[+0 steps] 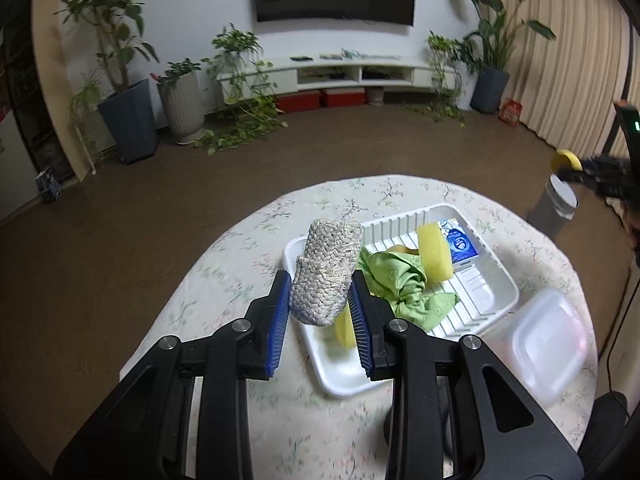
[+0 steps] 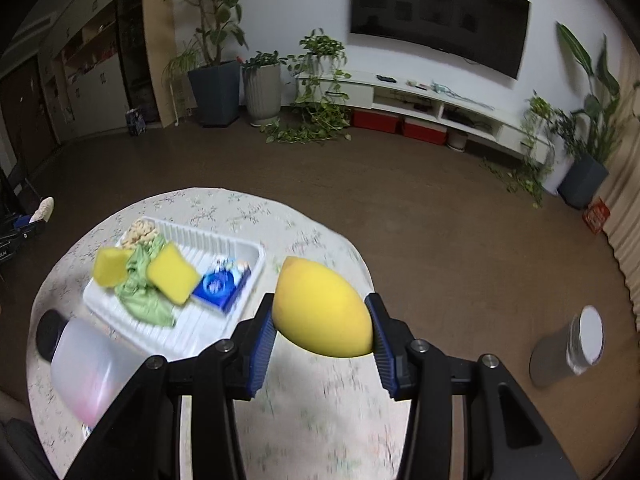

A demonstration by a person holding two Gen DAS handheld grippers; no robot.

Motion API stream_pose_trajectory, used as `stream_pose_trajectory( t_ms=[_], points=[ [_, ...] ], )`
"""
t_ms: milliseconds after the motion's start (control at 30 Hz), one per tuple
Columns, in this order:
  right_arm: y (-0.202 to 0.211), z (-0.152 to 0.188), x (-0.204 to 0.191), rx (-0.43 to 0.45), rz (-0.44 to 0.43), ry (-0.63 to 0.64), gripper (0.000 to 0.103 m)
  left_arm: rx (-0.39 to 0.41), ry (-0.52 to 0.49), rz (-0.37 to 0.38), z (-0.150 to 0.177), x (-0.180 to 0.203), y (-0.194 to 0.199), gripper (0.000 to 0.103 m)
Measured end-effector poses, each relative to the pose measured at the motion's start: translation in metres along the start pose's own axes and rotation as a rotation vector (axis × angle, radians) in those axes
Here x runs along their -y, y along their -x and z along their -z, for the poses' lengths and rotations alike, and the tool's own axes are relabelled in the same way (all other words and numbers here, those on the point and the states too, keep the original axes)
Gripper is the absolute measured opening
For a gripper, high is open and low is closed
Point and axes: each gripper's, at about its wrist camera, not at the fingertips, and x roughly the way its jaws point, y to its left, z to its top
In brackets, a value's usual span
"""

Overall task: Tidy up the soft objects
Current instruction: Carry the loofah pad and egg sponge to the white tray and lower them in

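Left gripper (image 1: 320, 294): jaws nearly closed, clamping a woven rope bundle (image 1: 326, 272) above the white tray (image 1: 344, 380).
Right gripper (image 2: 322, 330): jaws partly closed on a yellow egg-shaped sponge (image 2: 322, 308) over the round table (image 2: 320, 420).
Tray contents: green cloth (image 1: 400, 284), yellow sponge (image 1: 434, 252), blue packet (image 1: 460, 244).
At 4 o'clock of the tray, touching it: translucent lidded container (image 1: 548, 340).
Floor, 2 o'clock of the table: grey bin (image 1: 554, 208).

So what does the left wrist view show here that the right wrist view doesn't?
Only the left wrist view shows, close up, the woven rope bundle clamped in the left gripper. Only the right wrist view shows, close up, the yellow lemon-shaped sponge clamped in the right gripper. Both show the white tray holding the green cloth, yellow sponges, the blue box, and the translucent container.
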Motion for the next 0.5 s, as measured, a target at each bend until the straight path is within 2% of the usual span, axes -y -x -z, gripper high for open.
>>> stream_pose_trajectory(
  t_ms=[167,500],
  points=[
    [-0.043,-0.030,-0.023,-0.032,-0.041,0.048,0.047,-0.050,-0.036,0.015,-0.008,0.008,-0.035,0.027],
    [-0.110,-0.049,-0.073,-0.103,-0.132,0.118,0.047,-0.131,-0.078,0.023,-0.019,0.017,-0.092,0.027]
  ],
)
